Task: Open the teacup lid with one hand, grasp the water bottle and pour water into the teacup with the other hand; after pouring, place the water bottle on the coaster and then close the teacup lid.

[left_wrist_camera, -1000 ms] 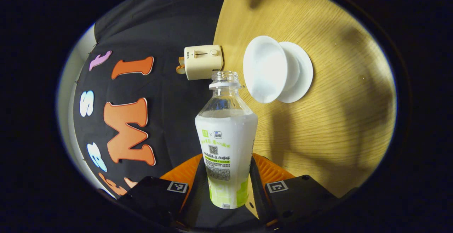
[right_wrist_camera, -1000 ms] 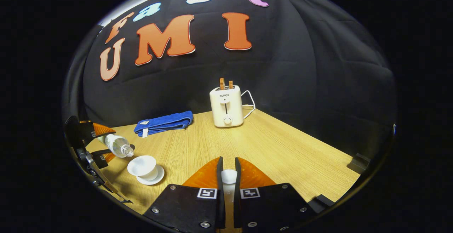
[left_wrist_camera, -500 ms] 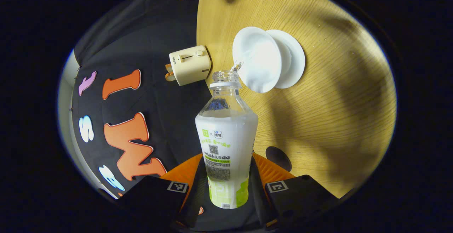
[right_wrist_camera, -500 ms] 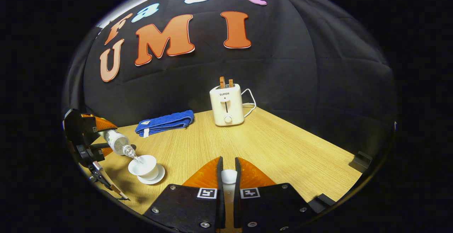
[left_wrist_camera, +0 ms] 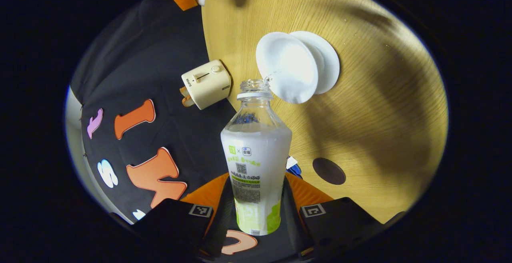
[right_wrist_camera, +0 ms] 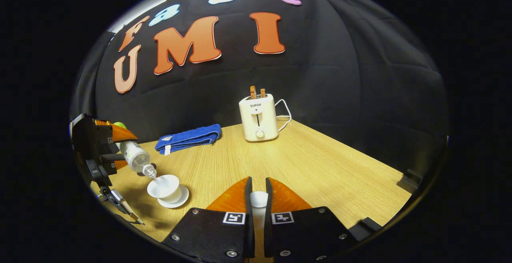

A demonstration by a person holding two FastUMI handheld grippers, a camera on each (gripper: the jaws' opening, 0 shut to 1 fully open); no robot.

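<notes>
While left claw (left_wrist_camera: 256,211) grips tilted bottle (left_wrist_camera: 256,163) over teacup (left_wrist_camera: 286,67), right claw (right_wrist_camera: 256,205) clamps lid (right_wrist_camera: 259,199).

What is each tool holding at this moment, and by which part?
The left tool grips the water bottle by its lower labelled body, tipped toward the teacup. The right tool pinches the white teacup lid between its fingers.

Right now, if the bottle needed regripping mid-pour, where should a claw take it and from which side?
On the labelled lower body of the water bottle, from behind its base, fingers on opposite sides. That is how the left claw holds it. The body is wide and straight-sided there; the clear shoulder narrows to the neck. The mouth is tipped over the teacup, so keep that end free.
</notes>
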